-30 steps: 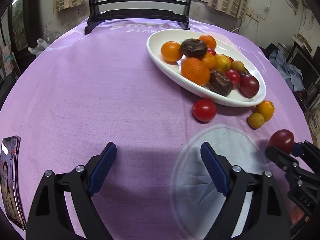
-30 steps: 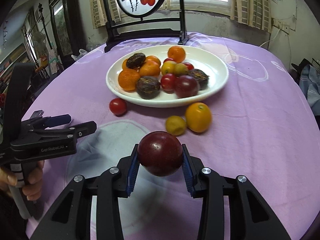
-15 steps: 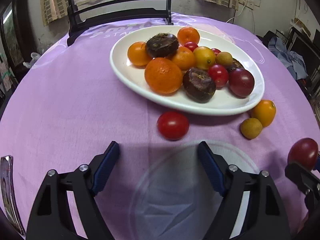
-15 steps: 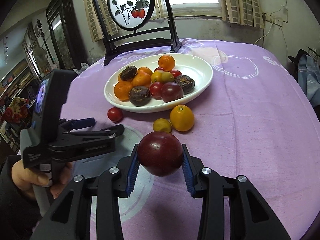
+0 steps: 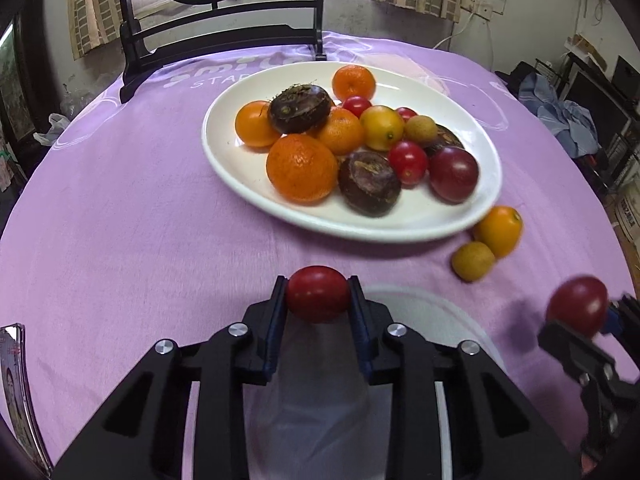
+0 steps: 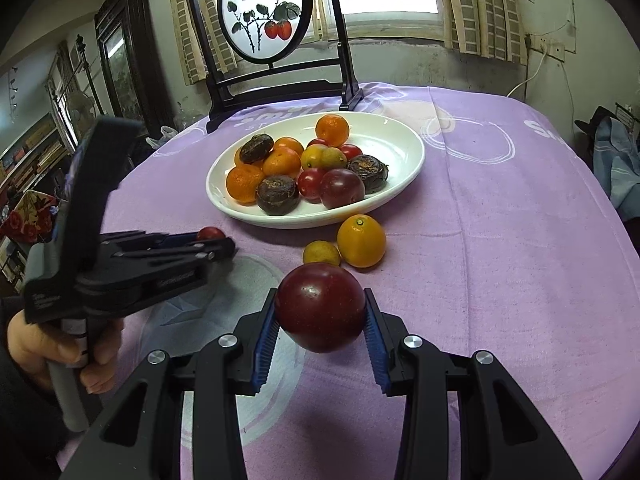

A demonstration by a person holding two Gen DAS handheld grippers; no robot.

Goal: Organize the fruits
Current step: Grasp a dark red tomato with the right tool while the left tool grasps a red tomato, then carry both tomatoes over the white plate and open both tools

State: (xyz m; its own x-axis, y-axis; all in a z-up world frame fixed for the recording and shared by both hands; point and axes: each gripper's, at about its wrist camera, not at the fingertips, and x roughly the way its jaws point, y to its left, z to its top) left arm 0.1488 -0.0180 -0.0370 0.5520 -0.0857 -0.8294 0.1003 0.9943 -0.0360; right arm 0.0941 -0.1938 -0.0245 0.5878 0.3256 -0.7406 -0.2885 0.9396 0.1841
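Note:
A white oval plate (image 5: 472, 224) (image 6: 404, 152) holds oranges, dark brown fruits, cherry tomatoes and a plum. My left gripper (image 5: 318, 294) is shut on a red cherry tomato (image 5: 318, 292) (image 6: 210, 233) just in front of the plate. My right gripper (image 6: 320, 312) is shut on a dark red plum (image 6: 320, 306) (image 5: 578, 306) and holds it above the cloth. A small orange (image 5: 498, 230) (image 6: 361, 240) and a yellow-green fruit (image 5: 473, 261) (image 6: 320, 253) lie on the cloth beside the plate.
A purple cloth (image 5: 120, 220) covers the round table. A framed round painting on a black stand (image 6: 264, 24) stands behind the plate. A phone (image 5: 16, 392) lies at the table's left edge. A white circle (image 5: 440, 312) is printed on the cloth under the grippers.
My left gripper has moved forward to the loose cherry tomato and shut on it. My right gripper still holds the plum, now a little farther back.

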